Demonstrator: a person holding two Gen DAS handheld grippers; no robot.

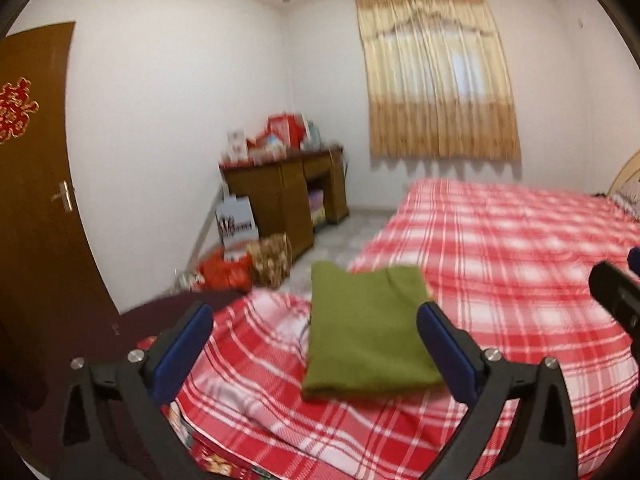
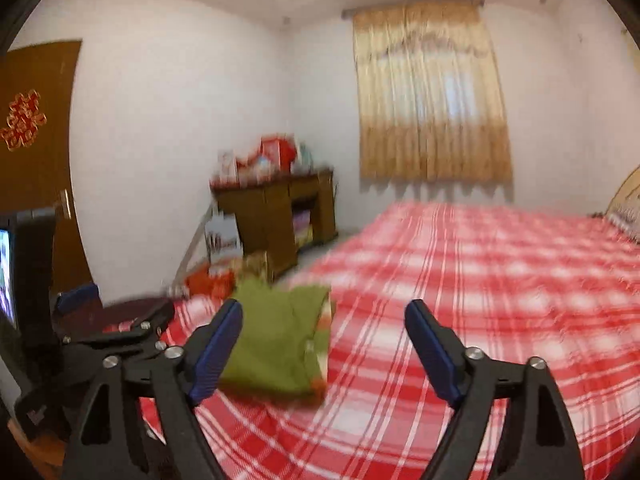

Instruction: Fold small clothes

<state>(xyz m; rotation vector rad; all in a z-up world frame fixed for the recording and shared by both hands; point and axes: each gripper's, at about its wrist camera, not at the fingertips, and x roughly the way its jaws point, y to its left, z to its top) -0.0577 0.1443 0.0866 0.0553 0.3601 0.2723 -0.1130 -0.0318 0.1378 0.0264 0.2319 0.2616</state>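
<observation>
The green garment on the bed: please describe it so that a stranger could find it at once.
A large bed under a red and white checked sheet fills the room's right side. Near its left edge, toward the wooden desk, lies the green garment, folded into a flat rectangle. It is the only plain green thing on the checks.

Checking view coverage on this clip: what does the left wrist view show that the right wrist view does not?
Left wrist only: the folded green garment unobstructed, and a tip of the right gripper at the frame's right edge.
Right wrist only: the left gripper from the side, with a lit screen behind it.
Both: open jaws holding nothing, the red plaid bed, the wooden cabinet, the curtain, the door.
</observation>
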